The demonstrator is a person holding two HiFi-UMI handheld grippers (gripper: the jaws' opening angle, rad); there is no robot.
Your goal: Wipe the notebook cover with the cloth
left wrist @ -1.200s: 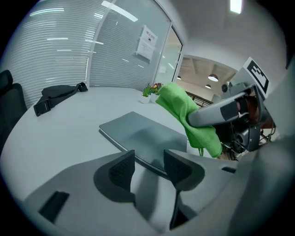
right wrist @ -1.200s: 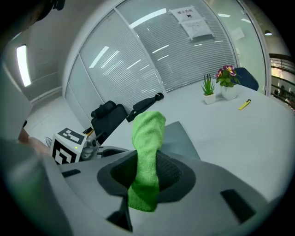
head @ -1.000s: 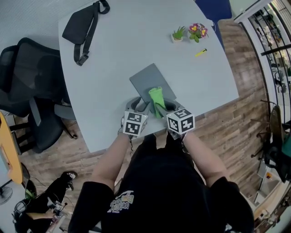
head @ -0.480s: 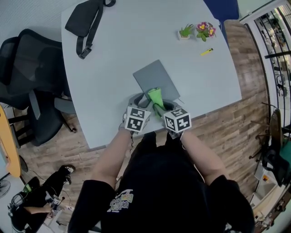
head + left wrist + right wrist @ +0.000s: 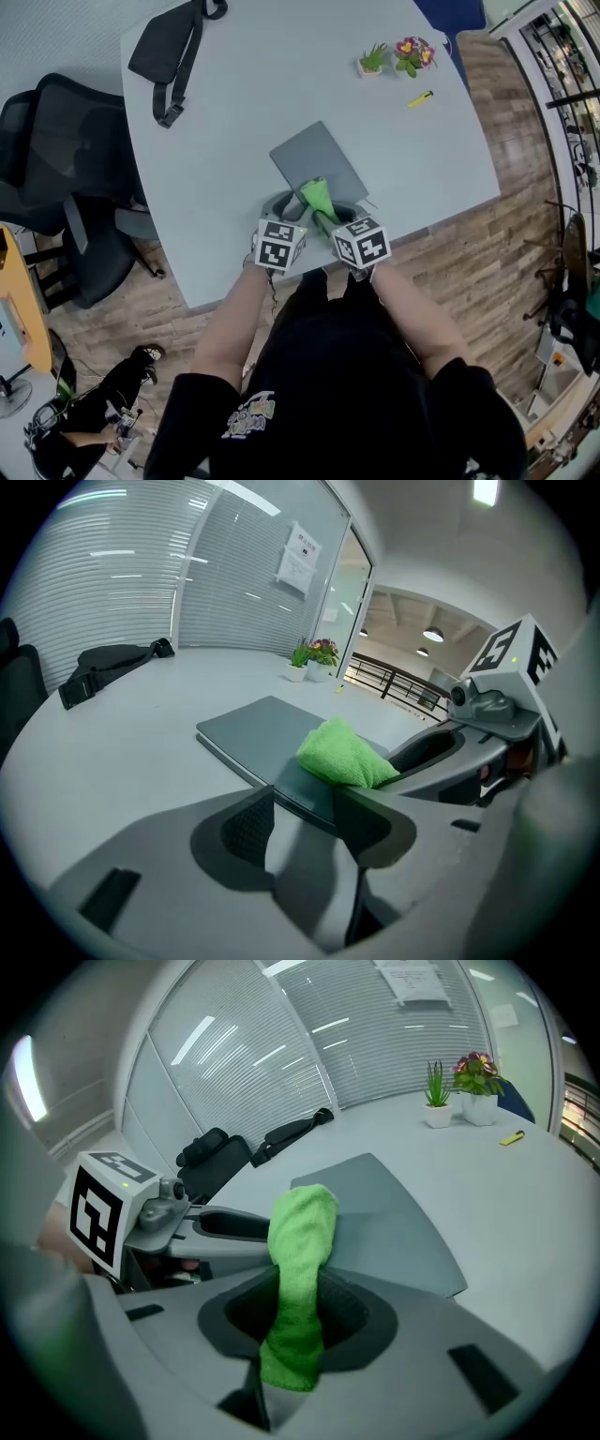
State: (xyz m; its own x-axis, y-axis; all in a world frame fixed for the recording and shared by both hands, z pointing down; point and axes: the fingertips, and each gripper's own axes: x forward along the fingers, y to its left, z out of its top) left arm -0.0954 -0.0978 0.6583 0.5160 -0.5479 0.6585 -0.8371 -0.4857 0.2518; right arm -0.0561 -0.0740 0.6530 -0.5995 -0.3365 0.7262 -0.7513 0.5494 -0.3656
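Geometry first: notebook [image 5: 314,157] lay flat on the table [image 5: 225,103], close to the near edge and directly ahead of both grippers. Its long axis ran away from the person, skewed from near-right to far-left in the head view. Right gripper [image 5: 298,1309] had its jaws pinched narrow on the cloth [image 5: 302,1227]. The green strip stuck out forward past the tips and its free end draped on the near end of the cover. Cloth's long axis roughly matched the notebook's, pointing away from the person. Left gripper [image 5: 305,810] had its jaws apart with nothing clamped. The notebook's near edge ran across just beyond the tips, partly behind the right-hand jaw in the left gripper view; couldn't tell whether that jaw touched the cover. Grippers sat side by side, close together, and the right one owned the cloth. My read: nearly all the bare cover lay ahead and slightly left of the cloth, so the wipe stroke would need to go forward along the long axis, with the left gripper placed to steady the near end. Risk as I judged it: notebook sliding on the smooth top if not pinned.
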